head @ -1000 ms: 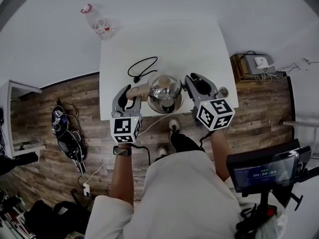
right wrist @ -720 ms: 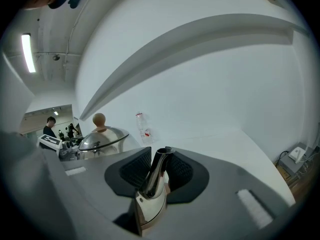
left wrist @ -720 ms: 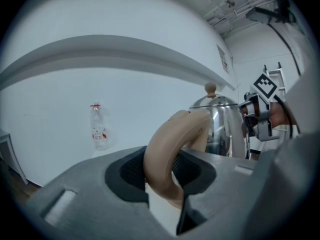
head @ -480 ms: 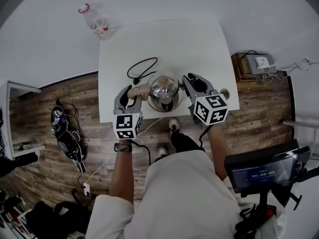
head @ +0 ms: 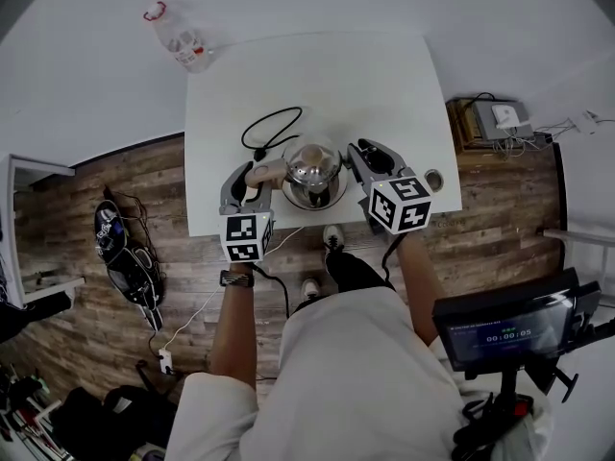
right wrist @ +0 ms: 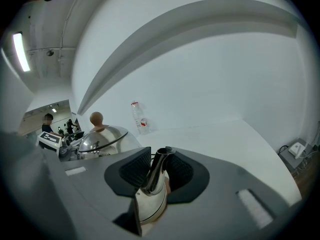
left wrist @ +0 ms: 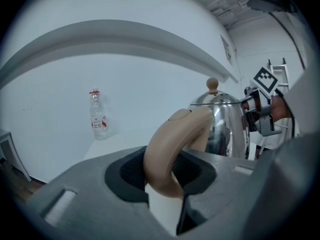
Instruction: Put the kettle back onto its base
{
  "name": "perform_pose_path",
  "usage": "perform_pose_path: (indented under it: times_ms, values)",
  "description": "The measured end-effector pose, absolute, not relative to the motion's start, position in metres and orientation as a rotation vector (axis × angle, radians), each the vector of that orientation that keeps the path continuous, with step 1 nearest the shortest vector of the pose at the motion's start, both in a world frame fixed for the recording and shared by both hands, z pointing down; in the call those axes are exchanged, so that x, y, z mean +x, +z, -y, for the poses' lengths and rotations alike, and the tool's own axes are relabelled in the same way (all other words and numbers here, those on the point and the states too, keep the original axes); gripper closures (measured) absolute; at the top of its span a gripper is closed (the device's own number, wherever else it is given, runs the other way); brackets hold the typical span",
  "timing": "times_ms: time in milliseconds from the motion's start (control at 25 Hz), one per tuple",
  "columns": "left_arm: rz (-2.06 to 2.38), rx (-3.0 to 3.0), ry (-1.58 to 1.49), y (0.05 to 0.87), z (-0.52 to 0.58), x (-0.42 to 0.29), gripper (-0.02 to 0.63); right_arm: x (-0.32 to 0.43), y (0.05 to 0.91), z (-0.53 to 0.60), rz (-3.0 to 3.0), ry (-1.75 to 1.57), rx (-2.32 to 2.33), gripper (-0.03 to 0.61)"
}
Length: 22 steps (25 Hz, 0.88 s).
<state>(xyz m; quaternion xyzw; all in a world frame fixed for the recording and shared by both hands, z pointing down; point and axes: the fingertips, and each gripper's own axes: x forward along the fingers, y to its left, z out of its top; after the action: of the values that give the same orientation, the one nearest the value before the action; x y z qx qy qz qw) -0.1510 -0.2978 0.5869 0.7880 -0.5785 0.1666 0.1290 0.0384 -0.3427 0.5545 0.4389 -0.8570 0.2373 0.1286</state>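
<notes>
A shiny steel kettle [head: 312, 169] with a beige knob hangs just over the near part of the white table [head: 375, 84]. A dark ring shows beneath it; I cannot tell whether that is the base. My left gripper [head: 248, 179] is shut on the kettle's curved beige handle [left wrist: 172, 149], which fills the gap between its pads. My right gripper [head: 370, 157] is shut on the steel spout [right wrist: 156, 176]. The kettle's domed lid [right wrist: 102, 136] shows to the left in the right gripper view.
A black power cord [head: 269, 128] loops on the table behind the kettle. A clear plastic bottle [head: 178, 38] stands at the far left corner. A small round object [head: 433, 179] lies at the table's right edge. A low cabinet [head: 490, 123] stands to the right.
Both grippers and the kettle between them have sunk toward the table and drifted slightly away from me. Both grips have held.
</notes>
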Motion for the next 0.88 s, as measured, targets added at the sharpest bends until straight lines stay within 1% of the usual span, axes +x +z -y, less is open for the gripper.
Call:
perform_pose_path:
  times_ms: [880]
  values:
    - [1.699, 2.282, 0.505, 0.5952, 0.3022, -0.1532, 0.478, 0.0363, 0.5591, 0.3490, 2.486, 0.674, 1.256, 0.485]
